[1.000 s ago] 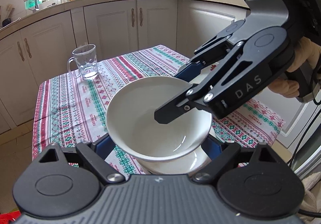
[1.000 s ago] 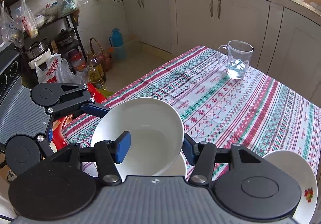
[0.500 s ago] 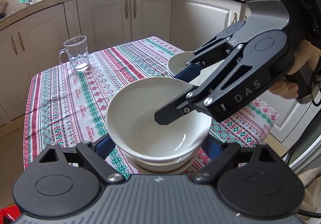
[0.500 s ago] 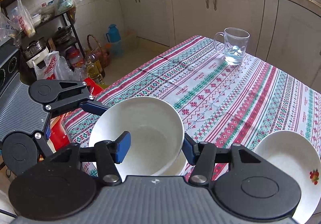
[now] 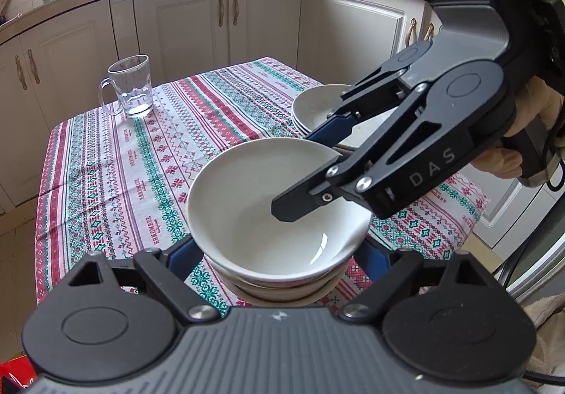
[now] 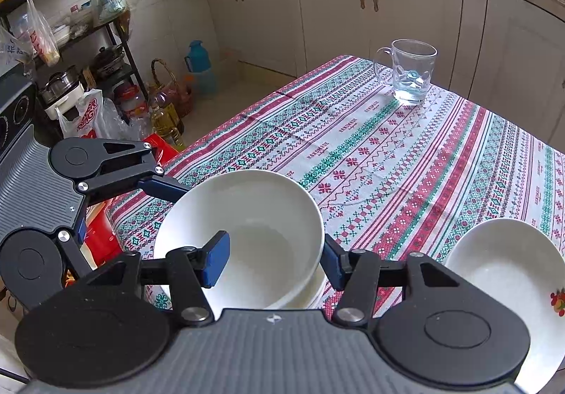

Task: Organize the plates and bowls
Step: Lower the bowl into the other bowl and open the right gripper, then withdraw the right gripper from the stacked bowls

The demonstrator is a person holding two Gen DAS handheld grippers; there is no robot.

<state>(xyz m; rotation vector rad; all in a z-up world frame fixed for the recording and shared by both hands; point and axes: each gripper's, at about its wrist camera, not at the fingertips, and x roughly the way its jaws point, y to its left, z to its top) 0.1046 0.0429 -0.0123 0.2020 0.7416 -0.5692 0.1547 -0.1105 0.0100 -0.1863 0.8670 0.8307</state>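
white porcelain sits at the near corner of the table: the top bowl [image 5: 268, 203] rests nested on more bowls, a small stack [image 5: 282, 288] whose rims show just beneath it. in the right wrist view the same bowl [image 6: 243, 235] lies between the table's corner edge and the stack of plates.

my right gripper [image 6: 273, 261] straddles the bowl's near wall, one blue pad [image 6: 217, 261] inside the bowl and the other [image 6: 332, 261] outside the rim. its fingers stand apart, and i cannot tell whether either pad presses the porcelain. from the left wrist view the right gripper [image 5: 310, 171] reaches in from the right side, its lower finger dipping into the bowl.

my left gripper [image 5: 279, 252] flanks the stack, a blue pad [image 5: 183, 256] at each side near the base, spread wide; contact with the bowls is not clear. in the right wrist view one left finger [image 6: 166, 187] lies beside the bowl's far rim.

beyond, a stack of white plates [image 5: 317, 108] sits near the table's right side; its top plate [image 6: 501, 263] carries a small fruit print. a glass mug [image 5: 129, 87] with a little water stands well apart at the far corner of the striped, patterned tablecloth [image 5: 106, 164]. white cabinets [image 5: 197, 30] ring the room.
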